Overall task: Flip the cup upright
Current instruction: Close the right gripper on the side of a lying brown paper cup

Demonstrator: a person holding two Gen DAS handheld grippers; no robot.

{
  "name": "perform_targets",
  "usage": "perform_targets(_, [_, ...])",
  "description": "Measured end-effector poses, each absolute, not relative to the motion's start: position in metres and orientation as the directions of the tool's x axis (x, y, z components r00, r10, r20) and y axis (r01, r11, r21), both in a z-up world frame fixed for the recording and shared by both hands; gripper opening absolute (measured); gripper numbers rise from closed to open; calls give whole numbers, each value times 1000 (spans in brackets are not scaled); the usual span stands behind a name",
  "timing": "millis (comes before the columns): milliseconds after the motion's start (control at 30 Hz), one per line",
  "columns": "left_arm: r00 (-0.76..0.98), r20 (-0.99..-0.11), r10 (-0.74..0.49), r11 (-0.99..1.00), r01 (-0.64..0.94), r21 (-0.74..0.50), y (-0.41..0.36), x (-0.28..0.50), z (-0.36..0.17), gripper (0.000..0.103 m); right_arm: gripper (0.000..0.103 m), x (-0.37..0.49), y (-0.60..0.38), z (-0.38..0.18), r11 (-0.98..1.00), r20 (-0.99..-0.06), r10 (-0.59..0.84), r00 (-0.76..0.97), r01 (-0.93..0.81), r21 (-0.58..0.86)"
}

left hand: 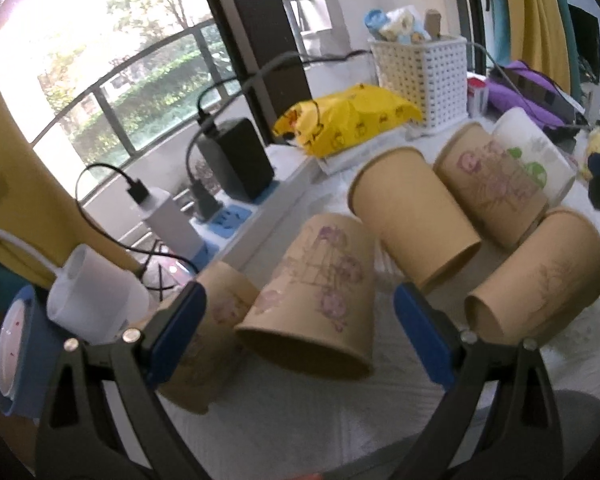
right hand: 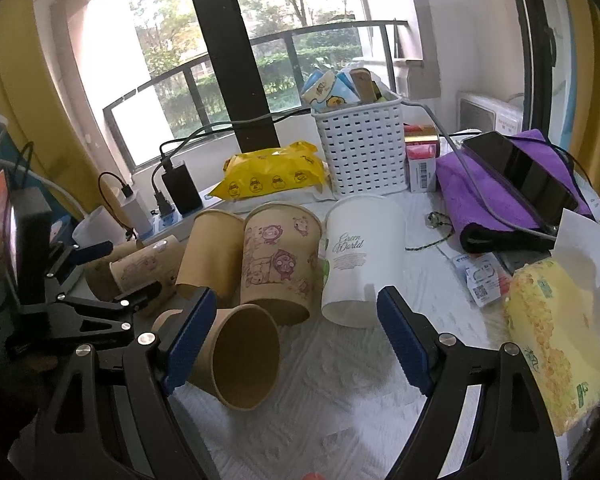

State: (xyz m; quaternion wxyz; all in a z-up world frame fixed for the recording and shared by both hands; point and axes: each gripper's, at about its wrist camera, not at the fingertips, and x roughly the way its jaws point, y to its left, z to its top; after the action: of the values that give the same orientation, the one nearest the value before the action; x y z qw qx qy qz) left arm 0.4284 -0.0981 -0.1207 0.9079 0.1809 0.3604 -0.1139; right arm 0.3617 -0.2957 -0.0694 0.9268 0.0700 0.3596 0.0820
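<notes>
Presently: left gripper [left hand: 300, 328] jaws apart, straddling a tipped cup [left hand: 316, 296] at 6 o'clock, likely for grasping; right gripper [right hand: 296, 336] jaws apart, empty, over cloth [right hand: 340, 412].

Both wrist views look low and close across the bench toward the window, the left one from the left end with cups [left hand: 320, 300] filling mid-frame, the right one nearer centre, and both share the cups [right hand: 280, 264], yellow pack [left hand: 352, 116] [right hand: 272, 176] and white basket [left hand: 424, 80] [right hand: 364, 148].
</notes>
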Motion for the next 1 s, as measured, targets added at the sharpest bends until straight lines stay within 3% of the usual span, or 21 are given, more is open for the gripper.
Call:
perform_targets(200, [701,-708,-90,888,378,261,-105,430,-130,94,85,362,-295,-68,978,-656,199,728,-101,184])
perform_targets(333, [687,-720,-93,891,380,247,-102,428,-128,72,85,360,-294,-64,978,-648,198,736,-104,181])
perform_targets(1000, [708,-649,-279,912,408,52,-54,296,-46,68,85,274,-254,-3,963,-559,267,785,-241,121])
